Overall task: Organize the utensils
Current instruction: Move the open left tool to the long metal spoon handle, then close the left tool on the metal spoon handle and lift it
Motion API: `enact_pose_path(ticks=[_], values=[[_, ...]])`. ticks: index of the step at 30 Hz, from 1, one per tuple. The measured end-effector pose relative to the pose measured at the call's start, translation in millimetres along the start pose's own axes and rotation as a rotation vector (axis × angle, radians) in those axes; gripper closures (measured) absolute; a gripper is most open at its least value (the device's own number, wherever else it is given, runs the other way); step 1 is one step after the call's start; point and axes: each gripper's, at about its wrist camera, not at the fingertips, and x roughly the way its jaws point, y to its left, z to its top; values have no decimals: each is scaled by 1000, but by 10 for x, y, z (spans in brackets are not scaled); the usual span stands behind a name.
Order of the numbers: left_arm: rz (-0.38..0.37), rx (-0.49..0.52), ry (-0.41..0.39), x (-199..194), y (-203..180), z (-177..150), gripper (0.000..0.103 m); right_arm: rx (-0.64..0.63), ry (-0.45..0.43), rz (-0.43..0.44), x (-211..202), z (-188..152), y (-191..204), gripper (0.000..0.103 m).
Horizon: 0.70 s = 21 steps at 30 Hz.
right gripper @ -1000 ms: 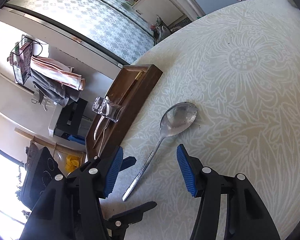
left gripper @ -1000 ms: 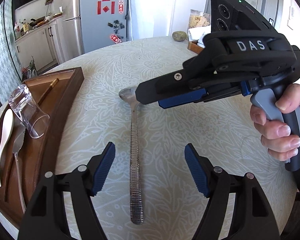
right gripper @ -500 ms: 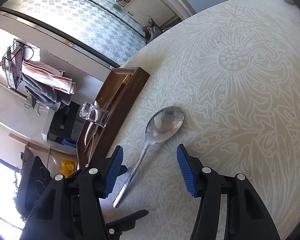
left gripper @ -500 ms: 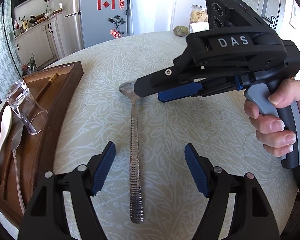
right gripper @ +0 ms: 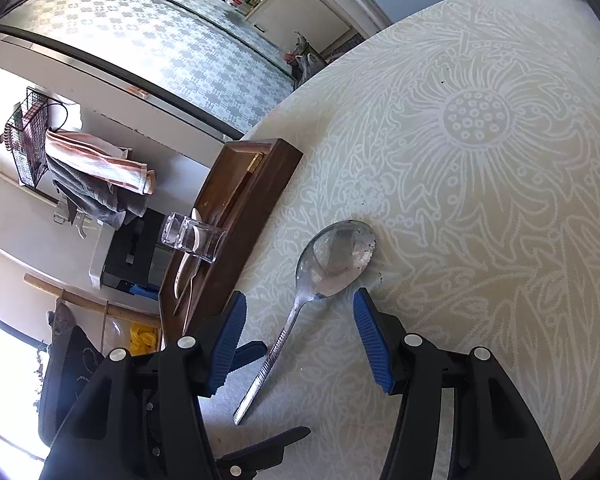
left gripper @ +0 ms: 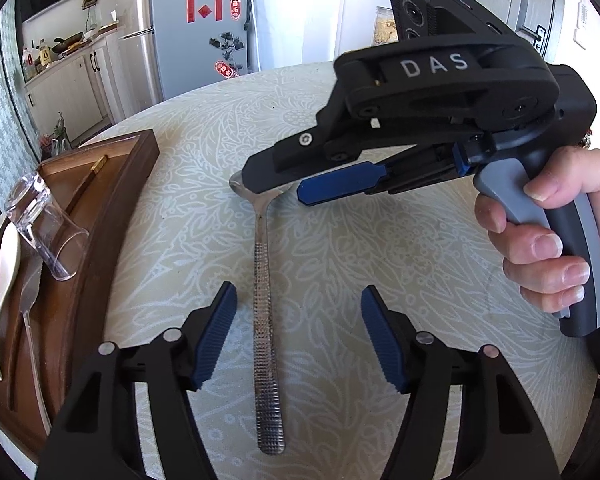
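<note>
Closing around the metal spoon's (left gripper: 266,344) handle without gripping yet, the left gripper (left gripper: 296,336) narrows; beyond, the right gripper (right gripper: 296,344), unclenched, has drawn nearer the bowl. Pickup toward the wooden tray (left gripper: 112,196) looks imminent.

The spoon (left gripper: 267,332) is shiny metal with a rough, knurled handle. The tray (left gripper: 112,216) looks like glossy dark wood. The tumbler (left gripper: 44,232) is clear glass. The tablecloth (left gripper: 380,248) seems matt, perhaps vinyl.
</note>
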Motion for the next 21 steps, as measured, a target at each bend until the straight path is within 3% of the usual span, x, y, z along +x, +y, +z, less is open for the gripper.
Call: enact_pose_path(ticks=[7, 10, 12, 17, 21], values=[[-3, -3, -3, 13, 32, 32, 44, 8, -11, 7, 41, 22, 7, 46], [14, 11, -2, 21, 33, 49, 53, 39, -15, 21, 75, 34, -57, 60], [19, 20, -3, 30, 29, 60, 59, 67, -11, 28, 111, 46, -134, 83], [27, 3, -8, 27, 101, 75, 78, 97, -3, 84, 157, 58, -198, 92], [28, 5, -9, 32, 116, 72, 87, 82, 3, 98, 184, 55, -147, 99]])
